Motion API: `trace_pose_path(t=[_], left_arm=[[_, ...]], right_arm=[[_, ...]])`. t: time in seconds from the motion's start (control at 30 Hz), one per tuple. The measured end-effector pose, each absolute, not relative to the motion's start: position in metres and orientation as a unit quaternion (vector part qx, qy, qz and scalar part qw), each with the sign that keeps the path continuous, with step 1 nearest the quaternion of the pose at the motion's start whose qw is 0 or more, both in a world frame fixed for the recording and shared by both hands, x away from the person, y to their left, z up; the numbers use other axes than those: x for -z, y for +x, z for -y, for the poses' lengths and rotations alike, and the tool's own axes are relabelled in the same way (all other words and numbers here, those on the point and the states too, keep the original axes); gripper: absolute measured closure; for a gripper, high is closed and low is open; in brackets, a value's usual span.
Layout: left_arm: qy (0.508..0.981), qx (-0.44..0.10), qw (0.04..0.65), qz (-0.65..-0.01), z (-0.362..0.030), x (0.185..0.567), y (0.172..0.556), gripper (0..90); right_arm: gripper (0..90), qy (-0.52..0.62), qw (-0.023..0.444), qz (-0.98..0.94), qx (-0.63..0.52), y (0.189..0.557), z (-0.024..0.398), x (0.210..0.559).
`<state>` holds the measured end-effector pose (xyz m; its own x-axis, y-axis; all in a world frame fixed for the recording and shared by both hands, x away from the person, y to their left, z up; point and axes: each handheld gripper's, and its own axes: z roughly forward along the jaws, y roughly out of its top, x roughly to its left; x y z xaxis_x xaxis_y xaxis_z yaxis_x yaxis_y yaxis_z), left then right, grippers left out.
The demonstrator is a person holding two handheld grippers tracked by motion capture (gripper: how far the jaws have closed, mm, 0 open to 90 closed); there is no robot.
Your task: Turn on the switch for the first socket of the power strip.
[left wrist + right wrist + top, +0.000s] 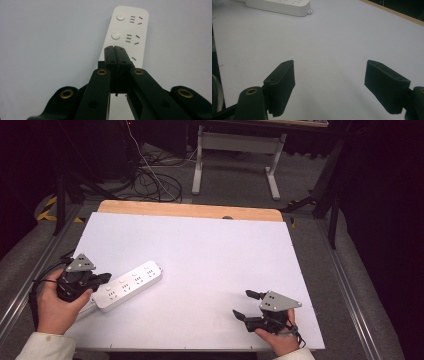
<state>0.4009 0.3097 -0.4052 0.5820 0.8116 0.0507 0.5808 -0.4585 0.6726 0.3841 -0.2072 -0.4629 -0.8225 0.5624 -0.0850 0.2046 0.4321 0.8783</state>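
A white power strip [129,285] with several sockets lies slanted on the white table sheet [210,250] at the left. My left gripper [105,278] sits at the strip's near left end, its jaws pressed together with nothing seen between them. In the left gripper view the shut gripper [115,50] hovers over the power strip [127,30], covering its nearer sockets. My right gripper [243,303] rests open near the front right of the sheet. In the right gripper view the open gripper [337,82] faces bare sheet, with the power strip [279,5] far off at top left.
A wooden table edge [190,210] shows beyond the sheet. Metal rails [345,280] run along both sides. Dark cables [150,180] and a white desk frame [235,150] stand on the floor behind. The strip's cord [85,310] trails toward the front left.
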Motion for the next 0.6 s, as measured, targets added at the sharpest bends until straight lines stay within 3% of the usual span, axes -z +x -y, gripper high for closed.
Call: trace_pose_path(t=[0.6], left_arm=[[0.863,-0.14,0.232,-0.427,-0.312,0.419,0.417,90.0]], right_arm=[[24.6,0.234,0.184,-0.826,-0.479,0.384,0.207,0.463]])
